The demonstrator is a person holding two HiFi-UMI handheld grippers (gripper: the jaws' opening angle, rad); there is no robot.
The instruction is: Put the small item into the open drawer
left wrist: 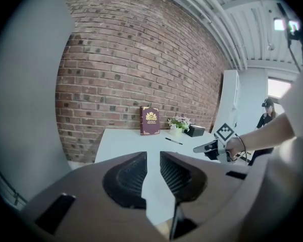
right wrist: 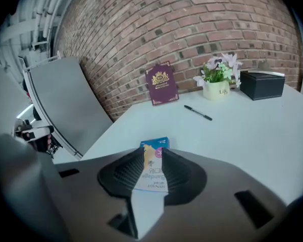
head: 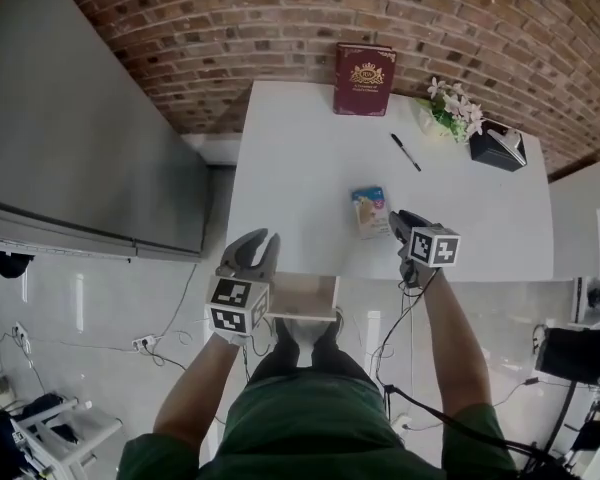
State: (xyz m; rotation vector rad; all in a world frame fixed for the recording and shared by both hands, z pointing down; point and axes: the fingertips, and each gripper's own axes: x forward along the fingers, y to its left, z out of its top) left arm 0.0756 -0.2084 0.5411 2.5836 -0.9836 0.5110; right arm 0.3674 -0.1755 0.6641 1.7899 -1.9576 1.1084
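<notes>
The small item is a light-blue bandage box (head: pixel 369 210) lying flat on the white table (head: pixel 300 168), near its front edge. My right gripper (head: pixel 393 220) sits just right of the box, jaws pointing at it. In the right gripper view the box (right wrist: pixel 155 146) shows in the gap between the jaws of the right gripper (right wrist: pixel 151 170), which stand apart without pressing it. The open drawer (head: pixel 305 298) sticks out below the table's front edge. My left gripper (head: pixel 255 251) hovers at the drawer's left side, narrowly open and empty; in its own view the left gripper (left wrist: pixel 153 173) holds nothing.
A dark red book (head: pixel 364 79) leans on the brick wall at the back. A black pen (head: pixel 405 152), a flower pot (head: pixel 452 110) and a black box (head: pixel 498 148) sit at the back right. A grey panel (head: pixel 80 118) stands left of the table.
</notes>
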